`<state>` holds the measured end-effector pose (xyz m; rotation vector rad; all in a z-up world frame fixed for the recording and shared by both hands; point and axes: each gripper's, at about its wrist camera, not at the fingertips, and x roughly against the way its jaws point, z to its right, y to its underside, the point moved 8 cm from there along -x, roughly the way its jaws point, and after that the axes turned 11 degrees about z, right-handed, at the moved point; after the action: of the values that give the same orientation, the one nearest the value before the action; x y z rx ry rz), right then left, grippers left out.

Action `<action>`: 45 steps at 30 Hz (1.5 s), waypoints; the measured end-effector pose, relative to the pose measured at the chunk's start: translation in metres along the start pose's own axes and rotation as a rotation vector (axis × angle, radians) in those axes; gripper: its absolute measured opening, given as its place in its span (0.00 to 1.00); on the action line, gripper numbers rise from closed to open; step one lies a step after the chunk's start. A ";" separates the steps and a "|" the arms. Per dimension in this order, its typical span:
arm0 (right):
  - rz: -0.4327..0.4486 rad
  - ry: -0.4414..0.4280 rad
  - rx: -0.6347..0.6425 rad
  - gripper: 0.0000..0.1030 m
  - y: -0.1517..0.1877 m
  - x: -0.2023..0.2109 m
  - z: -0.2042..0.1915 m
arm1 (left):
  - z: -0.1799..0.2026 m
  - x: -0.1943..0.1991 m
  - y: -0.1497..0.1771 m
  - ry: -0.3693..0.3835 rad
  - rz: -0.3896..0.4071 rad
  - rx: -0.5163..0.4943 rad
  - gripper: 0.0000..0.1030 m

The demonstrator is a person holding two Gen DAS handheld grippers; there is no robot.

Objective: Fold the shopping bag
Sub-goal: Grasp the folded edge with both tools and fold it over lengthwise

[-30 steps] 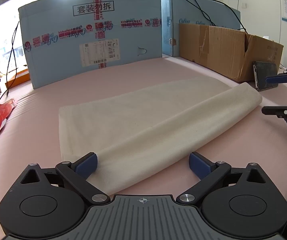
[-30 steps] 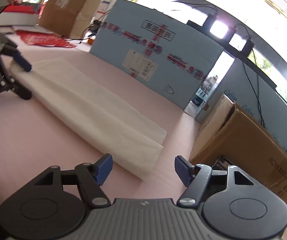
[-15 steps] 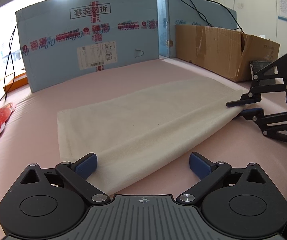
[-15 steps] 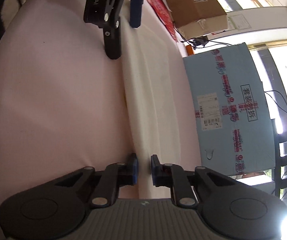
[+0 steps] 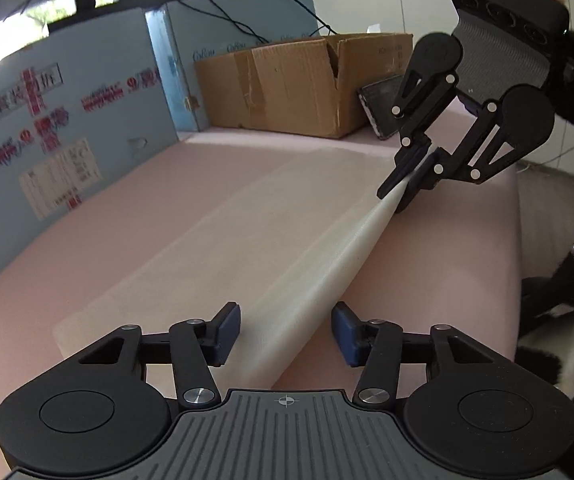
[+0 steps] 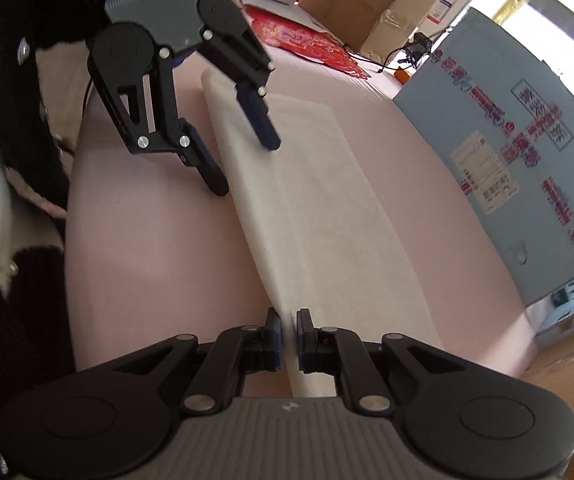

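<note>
A cream cloth shopping bag (image 5: 247,240), folded lengthways, lies on the pink table (image 5: 447,260). In the left wrist view my left gripper (image 5: 285,330) straddles the near end of its folded edge. Its jaws are closing, with a gap still showing beside each blue pad. At the far end my right gripper (image 5: 403,188) is shut on the same edge and holds it slightly raised. The right wrist view shows the right gripper (image 6: 289,336) pinching the bag (image 6: 319,200), and the left gripper (image 6: 243,156) over the far end.
A blue panel (image 5: 67,140) with red print stands along the back. To its right sit a brown cardboard box (image 5: 287,88) and a dark flat device (image 5: 381,108) leaning on it. Red paper (image 6: 307,44) lies past the bag's left end. A dark sleeve (image 6: 3,60) is close.
The left gripper's jaws have narrowed around the near edge and the gripper has rolled. The right gripper shut on the far edge and has lifted it off the table.
</note>
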<state>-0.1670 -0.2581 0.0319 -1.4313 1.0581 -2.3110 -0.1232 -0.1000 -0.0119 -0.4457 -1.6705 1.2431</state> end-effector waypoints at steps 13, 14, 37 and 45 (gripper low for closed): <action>0.182 -0.132 -0.812 0.25 0.064 0.018 0.095 | -0.074 0.016 0.028 0.070 0.143 0.597 0.26; 0.187 -0.119 -0.827 0.27 0.066 0.019 0.097 | -0.076 0.018 0.029 0.057 0.148 0.604 0.25; -0.009 0.566 -0.253 0.33 0.043 -0.011 0.059 | -0.070 0.087 -0.002 -0.481 0.226 0.194 0.58; 0.027 0.547 -0.307 0.33 0.045 -0.009 0.065 | -0.013 0.008 -0.054 -0.319 0.237 -0.031 0.41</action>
<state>-0.1157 -0.3153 0.0128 -0.8601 1.6215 -2.6810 -0.1030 -0.1093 0.0394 -0.4952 -1.9493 1.5259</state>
